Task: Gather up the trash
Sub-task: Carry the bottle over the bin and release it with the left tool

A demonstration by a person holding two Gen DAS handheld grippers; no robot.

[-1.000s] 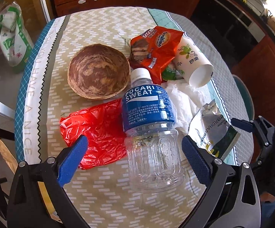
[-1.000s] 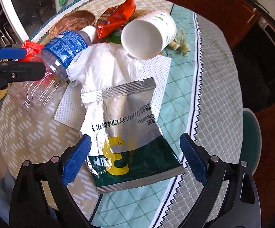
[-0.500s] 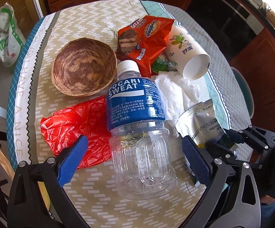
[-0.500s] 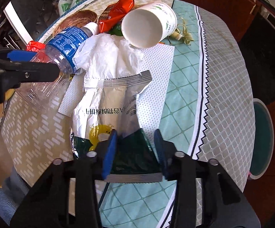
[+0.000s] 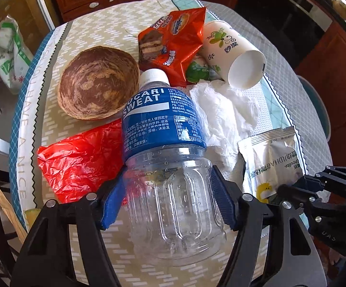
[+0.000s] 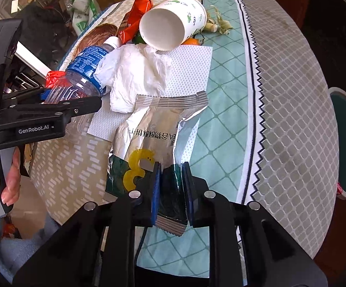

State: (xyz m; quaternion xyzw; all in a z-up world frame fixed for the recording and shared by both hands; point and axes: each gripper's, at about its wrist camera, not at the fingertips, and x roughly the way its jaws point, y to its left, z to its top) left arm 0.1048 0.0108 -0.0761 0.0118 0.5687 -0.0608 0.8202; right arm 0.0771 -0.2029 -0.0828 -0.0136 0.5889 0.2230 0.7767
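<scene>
My left tool (image 5: 168,201) pinches the clear bottle (image 5: 170,167); my right tool (image 6: 171,191) pinches the foil sachet (image 6: 158,134) on the table (image 6: 280,95).

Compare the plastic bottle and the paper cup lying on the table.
The plastic bottle is clear with a blue label; the paper cup is opaque white with green print. The bottle is capped, while the cup's mouth is open. The left gripper is closed on the bottle's clear body; nothing holds the cup. Both lie on their sides on the table and look empty.
</scene>
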